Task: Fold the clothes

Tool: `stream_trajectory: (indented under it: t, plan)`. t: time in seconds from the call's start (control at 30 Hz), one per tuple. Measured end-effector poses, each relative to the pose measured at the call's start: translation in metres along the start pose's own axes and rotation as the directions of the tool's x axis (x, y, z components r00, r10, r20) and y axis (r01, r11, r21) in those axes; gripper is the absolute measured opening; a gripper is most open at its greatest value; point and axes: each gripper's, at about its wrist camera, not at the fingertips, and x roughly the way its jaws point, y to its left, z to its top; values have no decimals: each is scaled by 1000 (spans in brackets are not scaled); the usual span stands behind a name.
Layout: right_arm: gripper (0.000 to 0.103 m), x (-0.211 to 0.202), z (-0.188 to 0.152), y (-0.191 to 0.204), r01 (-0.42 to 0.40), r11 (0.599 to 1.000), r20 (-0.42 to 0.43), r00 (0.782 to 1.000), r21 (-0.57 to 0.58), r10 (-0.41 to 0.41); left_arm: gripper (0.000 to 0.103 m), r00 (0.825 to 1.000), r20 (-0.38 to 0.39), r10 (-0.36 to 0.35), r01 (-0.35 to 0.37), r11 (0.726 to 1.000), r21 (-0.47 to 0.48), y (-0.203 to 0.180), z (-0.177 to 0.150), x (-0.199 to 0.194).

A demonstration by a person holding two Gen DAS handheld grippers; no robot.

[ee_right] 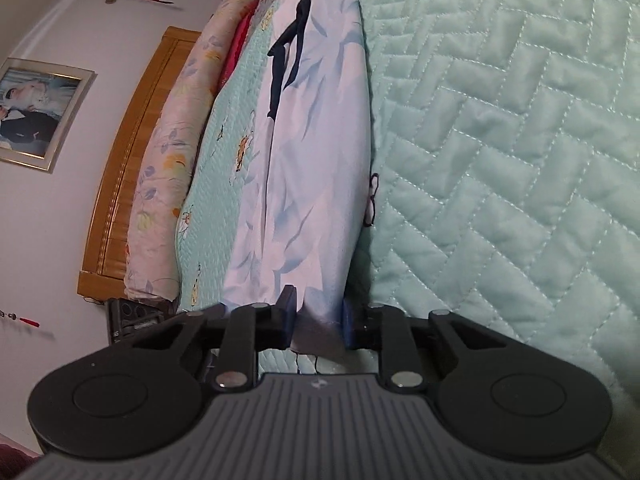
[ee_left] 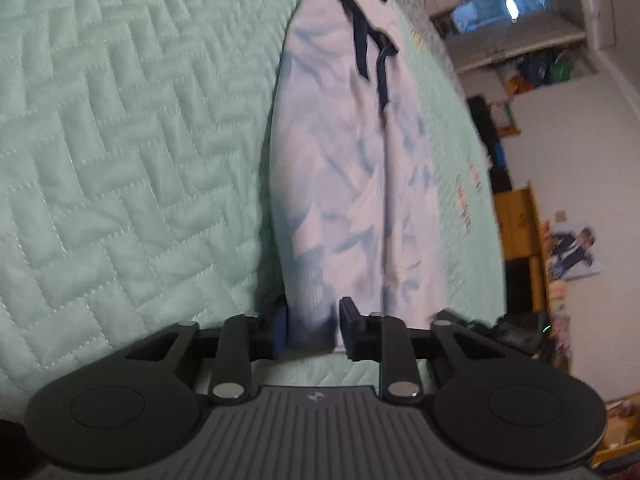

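Note:
A pale blue-and-white patterned garment (ee_left: 352, 168) with a dark navy drawstring (ee_left: 366, 48) lies as a long folded strip on the mint quilted bedspread (ee_left: 120, 140). My left gripper (ee_left: 313, 326) is shut on the near end of this garment, the cloth pinched between its pads. In the right wrist view the same garment (ee_right: 312, 152) stretches away along the bed, its navy drawstring (ee_right: 288, 56) near the far end. My right gripper (ee_right: 319, 322) is shut on the garment's other near end, fabric bunched between its fingers.
The mint bedspread (ee_right: 500, 160) spreads wide to one side of the garment. A floral rolled duvet (ee_right: 176, 152) and a wooden headboard (ee_right: 124, 152) lie along the bed's edge. Wooden furniture (ee_left: 520, 224) and shelves (ee_left: 512, 12) stand by the wall beyond the bed.

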Motion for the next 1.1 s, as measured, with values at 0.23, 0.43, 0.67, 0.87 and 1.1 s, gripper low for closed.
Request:
stream_trajectory:
  t: [0.23,0.43,0.67,0.87,1.1]
  plan:
    - [33,-15,-1,-10,-4,999,35,999,39,3,25,996,0,-91,90,989,-121,21,2,2]
    - [24,-3,2,-10,-35,999,-3,999,31,35,21,996,-12,-84,84,995,-51,11,3,4]
    - [5,-11,10,9,-59,998,-6,998,-38,59,7,986,56,-158,158,987,-3,-14,14,-7]
    - [5,-23,67,52,-185,978,66,979,-94,192,7,946,172,-274,265,961,73,-61,84,-29]
    - [5,19,195,58,-242,968,206,946,-73,252,7,945,219,-244,234,970,72,-62,222,23]
